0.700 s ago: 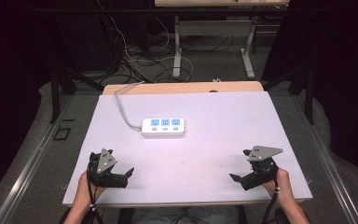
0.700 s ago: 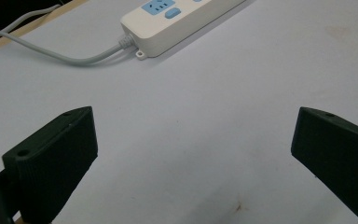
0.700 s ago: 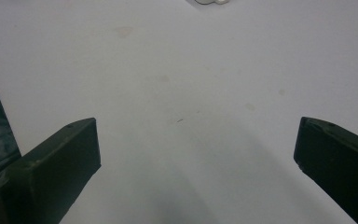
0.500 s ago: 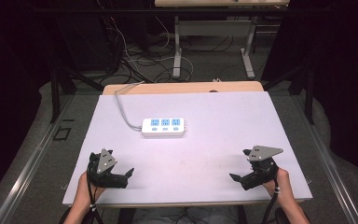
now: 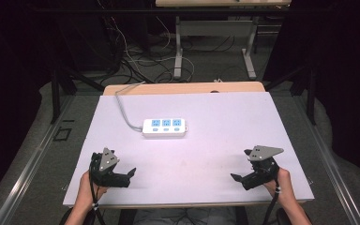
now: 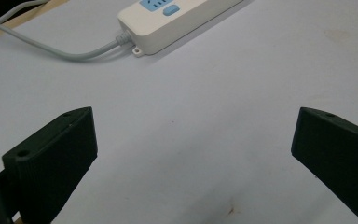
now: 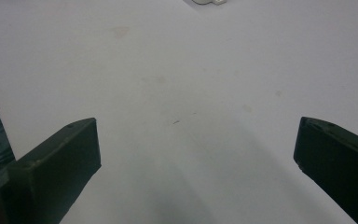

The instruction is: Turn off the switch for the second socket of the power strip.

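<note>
Resting near the front edge of the white tabletop [image 5: 225, 117], both tools look poised before any reach has begun. The left hand-held gripper [image 5: 130, 174] has its jaws spread wide with nothing between them, and the right hand-held gripper [image 5: 234, 177] is likewise released and empty. The power strip [image 5: 165, 127] lies flat towards the middle of the tabletop, well apart from both, its grey cord [image 5: 124, 110] trailing off the far edge. I'd judge the next move calls for carrying a gripper forward to the strip. Compared with a moment ago, nothing appears to have shifted.
</note>
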Tool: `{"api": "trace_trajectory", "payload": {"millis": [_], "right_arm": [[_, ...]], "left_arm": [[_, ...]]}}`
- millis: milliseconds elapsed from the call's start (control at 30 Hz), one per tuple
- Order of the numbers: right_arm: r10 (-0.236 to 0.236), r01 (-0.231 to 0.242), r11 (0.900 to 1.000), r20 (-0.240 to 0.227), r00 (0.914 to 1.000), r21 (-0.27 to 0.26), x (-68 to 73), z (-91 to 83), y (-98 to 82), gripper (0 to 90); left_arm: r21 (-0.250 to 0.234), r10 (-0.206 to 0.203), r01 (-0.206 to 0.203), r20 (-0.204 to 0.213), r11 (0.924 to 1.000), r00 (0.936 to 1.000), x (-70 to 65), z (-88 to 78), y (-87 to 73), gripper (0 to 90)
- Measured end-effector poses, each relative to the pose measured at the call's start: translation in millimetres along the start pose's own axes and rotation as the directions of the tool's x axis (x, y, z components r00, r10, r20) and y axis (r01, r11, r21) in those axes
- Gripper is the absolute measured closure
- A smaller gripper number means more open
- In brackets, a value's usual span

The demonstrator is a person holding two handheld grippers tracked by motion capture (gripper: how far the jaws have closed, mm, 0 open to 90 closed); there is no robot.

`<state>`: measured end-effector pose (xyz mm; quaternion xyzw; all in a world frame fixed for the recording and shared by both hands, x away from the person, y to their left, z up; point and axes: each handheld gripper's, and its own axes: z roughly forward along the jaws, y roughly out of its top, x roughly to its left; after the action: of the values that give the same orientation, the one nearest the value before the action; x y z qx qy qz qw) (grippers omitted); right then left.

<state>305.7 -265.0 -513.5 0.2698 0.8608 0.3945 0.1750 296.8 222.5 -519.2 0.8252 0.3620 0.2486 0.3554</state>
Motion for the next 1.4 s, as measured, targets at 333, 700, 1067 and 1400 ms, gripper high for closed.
{"api": "trace_trajectory", "payload": {"millis": [333, 700, 1067, 1400], "right_arm": [[0.008, -0.008, 1.000, 0.001, 1.0000, 0.002, 1.7, 1.8, 1.5, 0.0], [0.001, -0.001, 1.000, -0.010, 1.0000, 0.022, 2.1, 4.1, 1.6, 0.0], [0.008, -0.009, 0.999, 0.004, 1.0000, 0.032, 1.5, 4.5, 1.3, 0.2], [0.006, -0.006, 1.000, 0.014, 0.9999, 0.031, 2.0, 6.2, 1.4, 0.2]], "left_arm": [[-0.005, 0.012, -0.013, -0.032, 0.9999, 0.9994, -5.5, 2.8, 7.4, 0.0], [-0.036, -0.029, 0.027, -0.048, 0.9990, 0.9984, -0.6, 7.3, 14.7, 0.0], [-0.067, -0.046, 0.042, -0.056, 0.9969, 0.9974, 7.1, 20.8, 26.8, 0.0], [-0.056, -0.041, 0.038, -0.048, 0.9977, 0.9980, 7.6, 34.3, 35.6, 0.0]]}}
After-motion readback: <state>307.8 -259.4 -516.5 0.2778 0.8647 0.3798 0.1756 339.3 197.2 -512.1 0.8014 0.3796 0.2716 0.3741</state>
